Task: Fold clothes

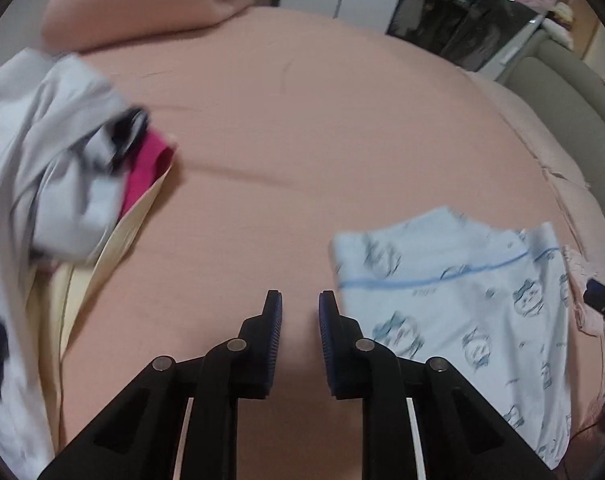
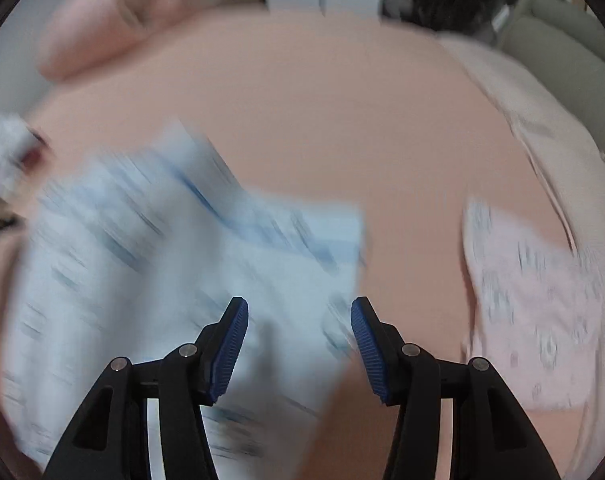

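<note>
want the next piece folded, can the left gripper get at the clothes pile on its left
Probably yes: the left gripper is empty, jaws slightly apart, and only bare pink sheet lies between it and the clothes pile.

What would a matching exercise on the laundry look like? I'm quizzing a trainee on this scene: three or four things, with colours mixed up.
Things:
1. pillow
2. printed garment
3. cloth in the heap
4. tool pads

Colours:
A. dark blue
B. pale blue with small dark figures
C. magenta
D. salmon pink, like the bed sheet

Pairs: 1-D, 2-B, 3-C, 4-A
</note>
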The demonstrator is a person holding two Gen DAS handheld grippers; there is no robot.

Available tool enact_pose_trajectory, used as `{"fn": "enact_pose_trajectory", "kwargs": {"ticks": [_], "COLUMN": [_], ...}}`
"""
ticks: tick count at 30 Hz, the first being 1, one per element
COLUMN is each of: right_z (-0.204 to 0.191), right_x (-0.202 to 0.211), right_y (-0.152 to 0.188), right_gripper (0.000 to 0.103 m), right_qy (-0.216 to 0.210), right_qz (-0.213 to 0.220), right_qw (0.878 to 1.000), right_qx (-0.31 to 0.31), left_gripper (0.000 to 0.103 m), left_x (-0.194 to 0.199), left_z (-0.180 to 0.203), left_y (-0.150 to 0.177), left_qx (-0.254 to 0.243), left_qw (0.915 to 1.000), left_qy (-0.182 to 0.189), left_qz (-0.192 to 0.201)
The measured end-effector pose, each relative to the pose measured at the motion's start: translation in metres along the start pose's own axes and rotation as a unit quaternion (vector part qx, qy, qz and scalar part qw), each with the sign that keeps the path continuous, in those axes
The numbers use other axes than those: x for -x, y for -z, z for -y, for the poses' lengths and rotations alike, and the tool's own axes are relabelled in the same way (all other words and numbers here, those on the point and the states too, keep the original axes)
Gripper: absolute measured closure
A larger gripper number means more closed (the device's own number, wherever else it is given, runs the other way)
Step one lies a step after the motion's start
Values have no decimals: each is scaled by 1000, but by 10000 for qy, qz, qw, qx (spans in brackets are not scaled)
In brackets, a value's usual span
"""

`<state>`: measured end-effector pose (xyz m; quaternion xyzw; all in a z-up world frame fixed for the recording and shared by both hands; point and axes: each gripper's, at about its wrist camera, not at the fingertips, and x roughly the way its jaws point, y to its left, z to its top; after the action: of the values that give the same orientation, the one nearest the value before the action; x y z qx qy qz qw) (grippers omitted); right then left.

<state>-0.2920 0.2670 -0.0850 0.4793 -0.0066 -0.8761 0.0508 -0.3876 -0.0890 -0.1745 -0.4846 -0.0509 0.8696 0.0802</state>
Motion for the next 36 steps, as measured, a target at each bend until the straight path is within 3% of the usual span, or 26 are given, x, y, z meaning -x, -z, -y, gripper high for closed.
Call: {"fn": "enact_pose_trajectory", "kwargs": {"ticks": [1,3,5,7,8,9,11,12,13,14,15,21,25,28,29,30,31,32,34,36], "right_z": [-18,-53,-79,-101,-109,-112,-117,-119,-119,-119,-118,-115,-107,-119,-123,-128,-134,-132,-122,-106], "right_x": [3,-4,-28,-62,-73,-83,-103,-113,-121,-124,-122,-89,-67,-66,-69,-77,-86,-92,-103,-102], "right_y": [-18,-47,-65,-73,-76,-76,-75,-74,-74,-74,-73,-76,-89,-95,-98,-99,-99,-100,-103,-105], "right_gripper": [48,45,43,43,43,43,43,44,52,76,85,87,87,87,87,87,87,87,87,85], "right_qy": [-470,-1027,-789,-337,-172,-70,105,193,104,-106,-240,-564,-712,-1264,-1491,-1191,-644,-413,-246,-608], "right_qz": [44,95,-47,-328,-388,-428,-526,-575,-645,-719,-693,-188,274,276,204,166,143,86,-59,-164], "right_qw": [9988,9936,9944,9931,9919,9906,9873,9854,9850,9857,9865,9894,9907,9823,9782,9800,9821,9834,9868,9909], "right_qx": [148,451,708,1071,1201,1300,1495,1593,1599,1518,1462,1326,1124,1354,1432,1583,1764,1765,1602,1190], "left_gripper": [81,58,51,51,53,74,92,96,96,96,96,96,96,95,93,93,93,93,93,92], "left_x": [-5,-20,-33,-38,-42,-46,-49,-46,-42,-38,-35,-4,-2,2,-7,-18,-29,-39,-37,-27], "left_z": [6,16,23,31,35,36,40,42,44,45,44,27,21,9,7,4,1,-4,-6,-6], "left_y": [-6,-14,-14,-5,0,3,6,6,6,6,4,3,-24,-32,-33,-27,-20,-17,-21,-27], "left_qx": [-178,-448,-594,-972,-1208,-1352,-1472,-1501,-1567,-1638,-1664,-1300,-951,-789,-792,-807,-800,-732,-726,-753], "left_qw": [9998,9987,9971,9945,9924,9907,9890,9885,9874,9862,9856,9898,9936,9956,9964,9961,9953,9947,9954,9962], "left_qy": [22,204,347,300,152,78,131,180,191,181,196,200,145,180,-84,-347,-477,-515,-455,-371], "left_qz": [19,-131,-330,-234,-158,-133,-88,-4,84,185,241,541,584,466,283,10,-283,-500,-433,-213]}}
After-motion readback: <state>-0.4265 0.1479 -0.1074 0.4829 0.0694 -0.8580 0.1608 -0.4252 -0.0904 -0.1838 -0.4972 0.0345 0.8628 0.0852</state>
